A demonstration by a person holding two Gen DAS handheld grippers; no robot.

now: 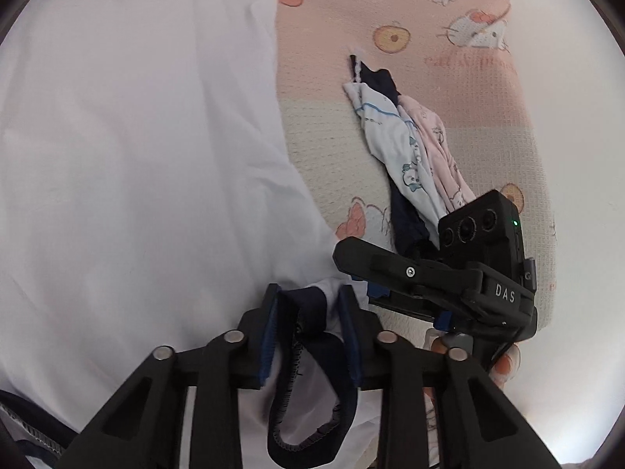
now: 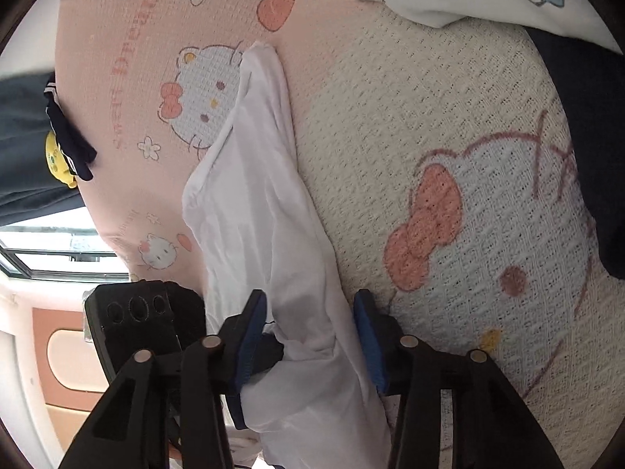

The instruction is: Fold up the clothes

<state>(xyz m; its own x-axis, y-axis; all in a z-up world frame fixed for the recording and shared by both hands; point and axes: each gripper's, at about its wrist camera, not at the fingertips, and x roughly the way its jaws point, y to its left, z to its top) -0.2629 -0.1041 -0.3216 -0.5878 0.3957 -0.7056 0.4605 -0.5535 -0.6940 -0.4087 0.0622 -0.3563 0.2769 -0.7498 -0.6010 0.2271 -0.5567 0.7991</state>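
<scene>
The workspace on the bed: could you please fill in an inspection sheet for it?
Surface: pink and cream cartoon-print blanket.
Job's things: white garment spread out; its navy-trimmed edge lies between the left gripper jaws, a white fold between the right gripper jaws.
Clutter: bundle of small clothes; dark garment with yellow patch.
Grippers: both shut on the garment.
Cables: nothing seen.
Surroundings: window beyond the bed.

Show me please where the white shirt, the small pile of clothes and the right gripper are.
white shirt (image 1: pixel 136 148), left wrist view, on its flat body.
small pile of clothes (image 1: pixel 410 148), left wrist view, on the pale printed piece.
right gripper (image 2: pixel 310 336), right wrist view, between its blue pads.
</scene>
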